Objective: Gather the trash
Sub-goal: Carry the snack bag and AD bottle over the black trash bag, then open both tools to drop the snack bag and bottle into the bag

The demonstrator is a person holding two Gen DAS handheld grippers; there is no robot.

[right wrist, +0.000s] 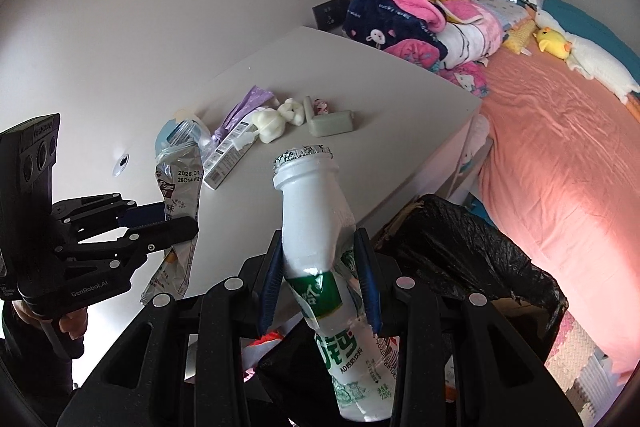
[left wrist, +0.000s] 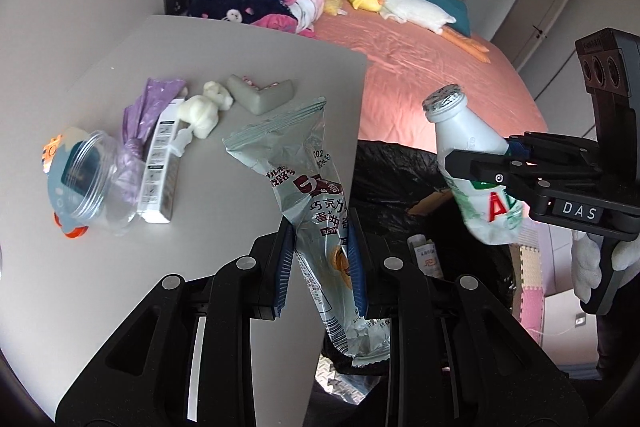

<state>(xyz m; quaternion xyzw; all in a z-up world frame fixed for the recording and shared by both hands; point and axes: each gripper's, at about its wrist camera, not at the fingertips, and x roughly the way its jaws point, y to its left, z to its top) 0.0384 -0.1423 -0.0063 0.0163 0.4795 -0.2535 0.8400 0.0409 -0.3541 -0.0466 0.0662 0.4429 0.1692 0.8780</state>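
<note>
My left gripper (left wrist: 320, 259) is shut on a silver snack wrapper (left wrist: 308, 187) and holds it above the table's right edge. My right gripper (right wrist: 320, 275) is shut on a white AD calcium milk bottle (right wrist: 316, 223), held over the black-lined trash bin (right wrist: 480, 243). The bottle (left wrist: 468, 147) and the right gripper (left wrist: 496, 163) also show in the left wrist view above the bin (left wrist: 388, 179). The wrapper (right wrist: 178, 195) and the left gripper (right wrist: 168, 219) show in the right wrist view at left.
On the grey table (left wrist: 100, 307) lie a clear plastic jar (left wrist: 96, 183), a purple bag (left wrist: 148, 107), a slim white box (left wrist: 160, 167), crumpled white tissue (left wrist: 204, 111) and a grey corner guard (left wrist: 260, 93). A pink bed (left wrist: 420, 75) with blankets and plush toys stands behind.
</note>
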